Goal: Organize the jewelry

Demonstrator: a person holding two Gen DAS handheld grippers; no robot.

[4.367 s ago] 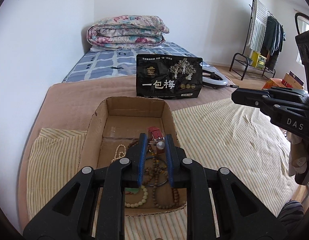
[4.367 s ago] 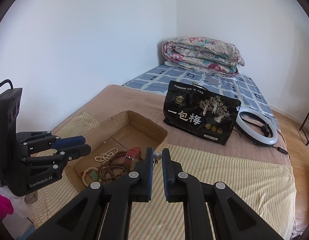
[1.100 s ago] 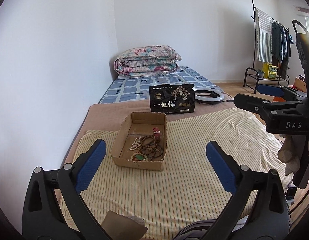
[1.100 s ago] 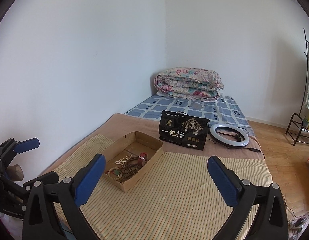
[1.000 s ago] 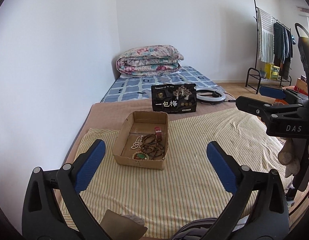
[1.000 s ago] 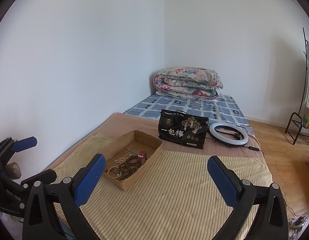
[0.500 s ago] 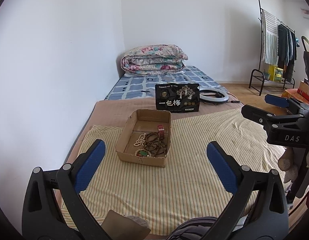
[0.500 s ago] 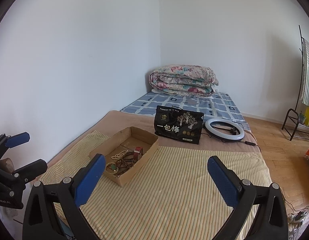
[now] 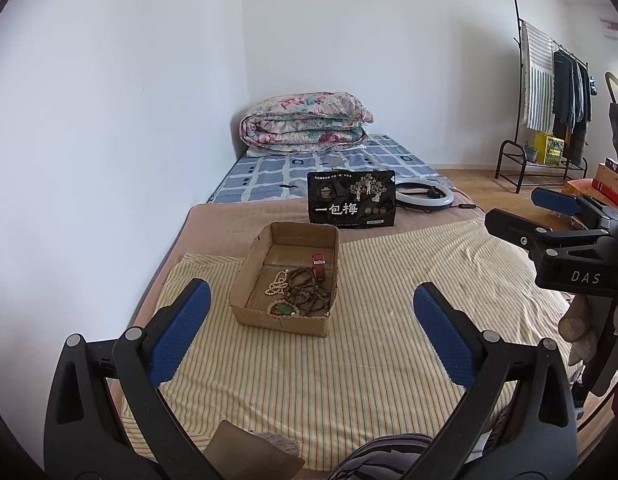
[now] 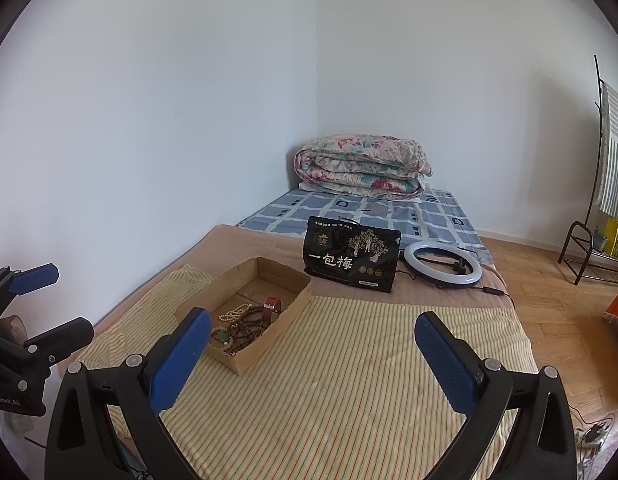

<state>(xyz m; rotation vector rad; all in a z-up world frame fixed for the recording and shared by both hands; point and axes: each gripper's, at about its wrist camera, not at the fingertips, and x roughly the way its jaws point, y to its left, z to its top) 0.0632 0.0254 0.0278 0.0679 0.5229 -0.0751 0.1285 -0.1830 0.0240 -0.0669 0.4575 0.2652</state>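
Nearest to the left wrist camera, the left gripper [image 9: 313, 328] is seen spread wide, its blue pads [image 9: 180, 332] far apart and nothing held between them. In the right wrist view the right gripper [image 10: 313, 332] is likewise spread wide and empty, held above the striped sheet [image 10: 349, 380]. The right gripper is also seen at 3 o'clock in the left wrist view, and the left gripper at 9 o'clock in the right wrist view.

Beyond the left gripper, toward 12 o'clock, a cardboard box [image 9: 287, 318] is set on the striped sheet, well apart from both grippers. Inside the box, the jewelry is gathered toward the near end and right side: a white bead string [image 9: 277, 283], brown bead strings [image 9: 309, 292], a green pendant [image 9: 284, 309] at the near wall, and a red strap [image 9: 318, 264] farther back.

Behind the box, at 12 o'clock, a black bag [image 9: 352, 204] with white lettering is stood upright on a brown blanket [image 9: 229, 224]. A ring light [image 9: 425, 196] is laid just beside it at 1 o'clock. Farthest back, a folded floral quilt [image 9: 305, 126] is placed against the wall, and a clothes rack [image 9: 549, 92] is seen at 2 o'clock.
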